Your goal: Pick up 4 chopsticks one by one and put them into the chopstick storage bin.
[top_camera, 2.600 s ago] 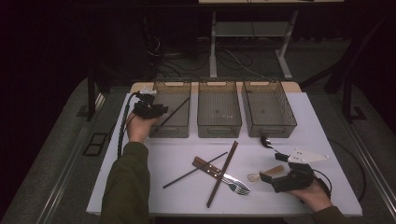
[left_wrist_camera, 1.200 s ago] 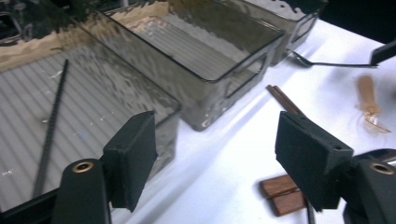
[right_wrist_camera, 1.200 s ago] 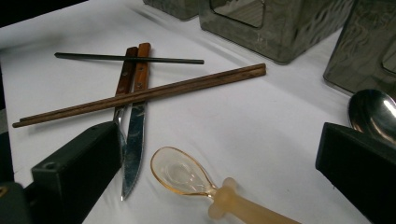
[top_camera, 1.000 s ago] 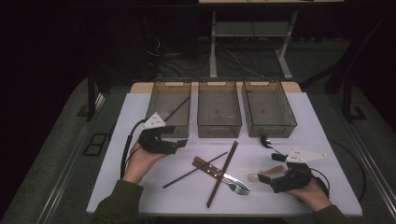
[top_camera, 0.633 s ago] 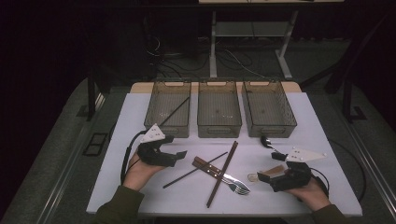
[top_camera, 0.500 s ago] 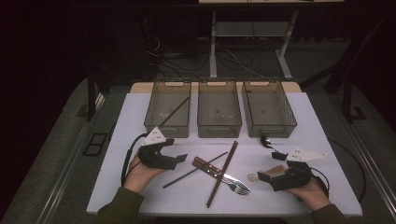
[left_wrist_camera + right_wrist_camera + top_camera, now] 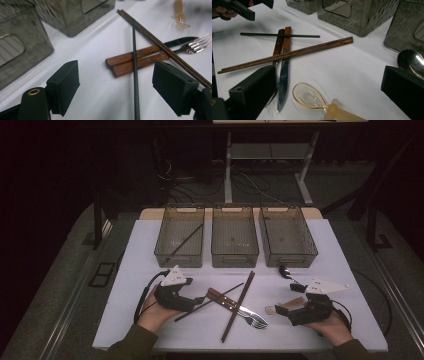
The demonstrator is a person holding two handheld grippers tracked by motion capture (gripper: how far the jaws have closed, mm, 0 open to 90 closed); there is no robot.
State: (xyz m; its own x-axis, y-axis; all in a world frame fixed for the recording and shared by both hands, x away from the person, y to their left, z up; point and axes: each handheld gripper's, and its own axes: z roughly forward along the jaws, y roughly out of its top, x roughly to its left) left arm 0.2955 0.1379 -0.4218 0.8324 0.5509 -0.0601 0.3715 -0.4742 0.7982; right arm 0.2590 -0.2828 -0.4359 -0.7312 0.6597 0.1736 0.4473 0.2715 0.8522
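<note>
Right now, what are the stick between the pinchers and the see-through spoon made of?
The black chopstick looks like matte plastic or carbon fibre: thin, dull, no grain. The amber spoon seems glossy translucent plastic or resin, since the white table shows through its bowl.

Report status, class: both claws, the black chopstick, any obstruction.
Left claw open, astride black chopstick, not gripping. Right claw open, amber spoon between pads. Chopstick lies across wooden handles, beside brown chopsticks.

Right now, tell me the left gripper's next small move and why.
Probably ease the left gripper down and close on the black chopstick. Its jaws stand open with the stick between them, not yet pinched, lying across the wooden handles; another black stick already lies in the left bin.
</note>
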